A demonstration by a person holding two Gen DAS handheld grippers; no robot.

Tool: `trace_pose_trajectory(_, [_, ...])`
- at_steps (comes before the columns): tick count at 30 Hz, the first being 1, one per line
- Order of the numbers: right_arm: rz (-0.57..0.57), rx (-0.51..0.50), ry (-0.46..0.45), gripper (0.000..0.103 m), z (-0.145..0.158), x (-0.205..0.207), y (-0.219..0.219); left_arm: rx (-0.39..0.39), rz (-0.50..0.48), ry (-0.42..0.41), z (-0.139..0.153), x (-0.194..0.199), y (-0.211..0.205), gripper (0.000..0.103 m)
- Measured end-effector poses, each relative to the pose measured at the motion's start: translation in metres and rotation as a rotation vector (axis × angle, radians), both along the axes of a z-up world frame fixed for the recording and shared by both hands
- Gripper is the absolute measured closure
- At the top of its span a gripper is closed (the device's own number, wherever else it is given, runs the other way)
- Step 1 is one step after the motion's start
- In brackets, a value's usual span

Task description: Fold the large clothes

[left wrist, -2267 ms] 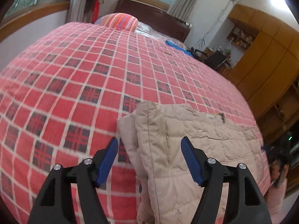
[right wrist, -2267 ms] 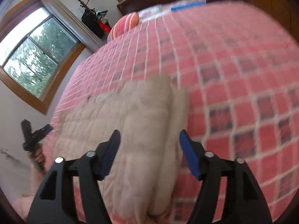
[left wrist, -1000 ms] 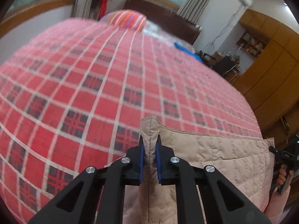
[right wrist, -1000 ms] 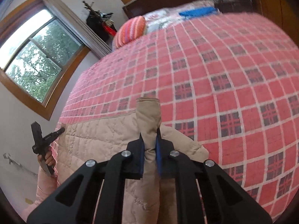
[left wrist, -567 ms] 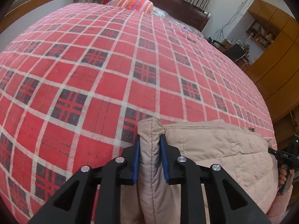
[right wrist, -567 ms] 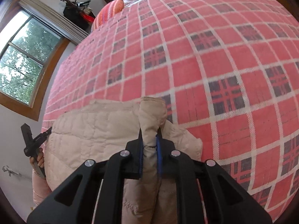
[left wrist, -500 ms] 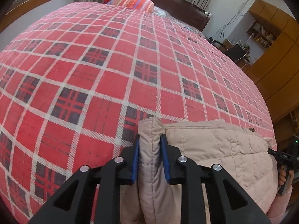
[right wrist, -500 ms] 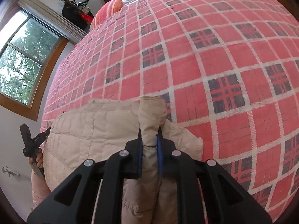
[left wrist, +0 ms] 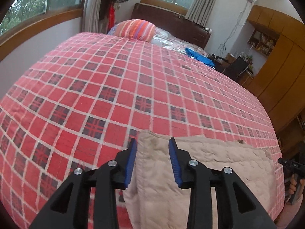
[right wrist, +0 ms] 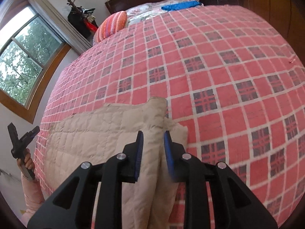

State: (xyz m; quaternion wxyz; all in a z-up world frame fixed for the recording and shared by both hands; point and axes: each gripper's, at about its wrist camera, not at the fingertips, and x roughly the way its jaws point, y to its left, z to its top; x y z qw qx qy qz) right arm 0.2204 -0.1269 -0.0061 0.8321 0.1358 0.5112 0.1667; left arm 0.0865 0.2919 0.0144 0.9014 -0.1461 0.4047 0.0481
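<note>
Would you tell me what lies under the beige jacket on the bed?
The jacket lies folded on the red plaid bedspread, which shows around it on three sides. A lower layer of jacket sticks out at its right edge. Whatever sits between the layers is covered.

Bedroom. Bed w/ red plaid bedspread (left wrist: 118, 80), dark wood headboard (left wrist: 171, 26), striped bolster (left wrist: 135, 30) at head. Wood-framed windows (right wrist: 22, 61) w/ pale curtains (left wrist: 198, 5); trees outside. White walls; tall wood wardrobe (left wrist: 282, 57) along the right side.
</note>
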Motion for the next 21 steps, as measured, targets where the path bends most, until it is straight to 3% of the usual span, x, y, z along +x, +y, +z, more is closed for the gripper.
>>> trace_pose_trajectory(4, [0.026, -0.025, -0.006, 0.076, 0.012, -0.023, 0.009, -0.012, -0.046, 0.049, 0.006, -0.011, -0.033, 0.065])
trace_pose_trajectory(6, [0.046, -0.058, 0.005, 0.074, 0.014, -0.035, 0.020, -0.018, -0.087, 0.082, 0.006, -0.014, -0.056, 0.055])
trace_pose_trajectory(8, [0.059, -0.075, 0.012, 0.073, 0.013, -0.047, 0.028, -0.020, -0.134, 0.101, 0.005, -0.017, -0.078, 0.052])
trace_pose_trajectory(12, [0.056, -0.086, 0.038, 0.057, 0.007, -0.073, 0.032, -0.036, -0.268, 0.183, -0.007, -0.017, -0.126, 0.046])
trace_pose_trajectory(14, [0.042, -0.094, 0.053, 0.054, 0.002, -0.085, 0.029, -0.064, -0.312, 0.236, -0.017, -0.015, -0.144, 0.046])
trace_pose_trajectory(17, [0.022, -0.090, 0.075, 0.038, -0.007, -0.100, 0.021, -0.072, -0.358, 0.286, -0.029, -0.011, -0.166, 0.046])
trace_pose_trajectory(21, [0.015, -0.053, 0.119, 0.036, -0.024, -0.115, 0.013, -0.118, -0.428, 0.346, -0.030, 0.005, -0.200, 0.046])
